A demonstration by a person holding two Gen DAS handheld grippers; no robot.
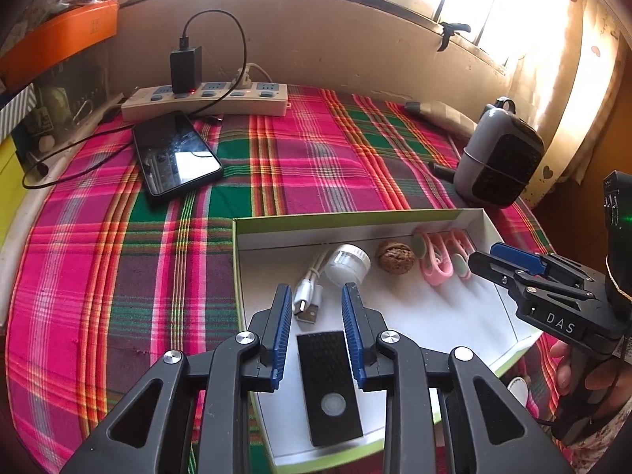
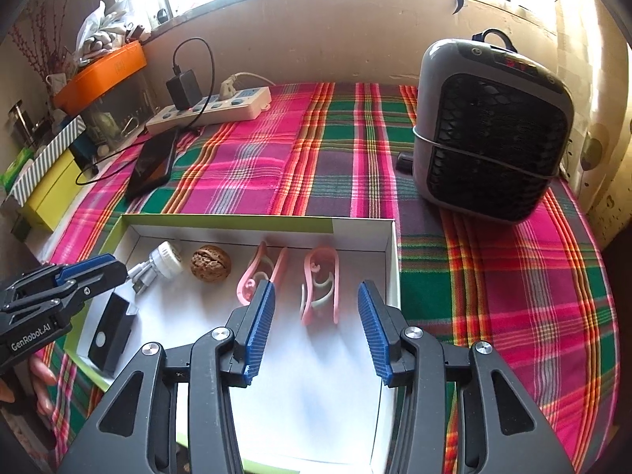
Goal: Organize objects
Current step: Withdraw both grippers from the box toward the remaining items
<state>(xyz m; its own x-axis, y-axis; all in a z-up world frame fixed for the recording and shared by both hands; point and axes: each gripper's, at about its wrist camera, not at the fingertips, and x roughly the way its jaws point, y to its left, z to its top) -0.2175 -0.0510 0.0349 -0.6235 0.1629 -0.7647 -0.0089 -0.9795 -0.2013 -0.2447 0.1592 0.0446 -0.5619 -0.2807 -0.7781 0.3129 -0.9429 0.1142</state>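
A white box with green rim (image 1: 355,217) (image 2: 237,219) sits on the plaid cloth. In it lie a black rectangular device (image 1: 330,387) (image 2: 110,333), a white USB cable (image 1: 308,296) (image 2: 144,274), a small clear jar (image 1: 347,264) (image 2: 168,258), a walnut (image 1: 395,256) (image 2: 210,262) and two pink clips (image 1: 442,256) (image 2: 322,284). My left gripper (image 1: 318,296) is open and empty just above the black device. My right gripper (image 2: 316,296) is open and empty over the box, just short of the right-hand pink clip.
A phone (image 1: 175,154) (image 2: 152,164) on a charging cable and a power strip (image 1: 205,98) (image 2: 209,108) lie at the back left. A grey heater (image 1: 497,158) (image 2: 489,130) stands at the back right. An orange box (image 2: 100,75) and clutter line the left wall.
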